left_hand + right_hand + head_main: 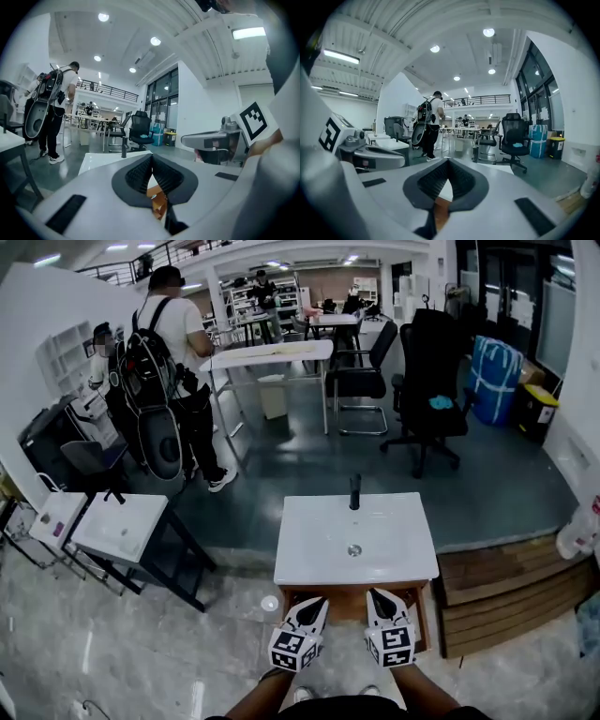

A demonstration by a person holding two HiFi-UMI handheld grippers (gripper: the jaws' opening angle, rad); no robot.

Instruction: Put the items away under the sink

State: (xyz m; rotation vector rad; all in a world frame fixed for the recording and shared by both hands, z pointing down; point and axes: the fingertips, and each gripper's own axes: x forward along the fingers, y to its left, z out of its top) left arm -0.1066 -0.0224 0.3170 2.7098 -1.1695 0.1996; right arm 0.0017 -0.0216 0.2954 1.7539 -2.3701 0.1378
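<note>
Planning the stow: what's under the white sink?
A wooden cabinet sits beneath the sink. Its interior is covered by the sink top, the left gripper and the right gripper; contents cannot be seen.

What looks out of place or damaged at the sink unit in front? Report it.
Nothing stands out. The sink sits level on its wooden cabinet, the black faucet stands upright, and no spill or damage shows. The left tool and right tool are both shut with nothing between them.
</note>
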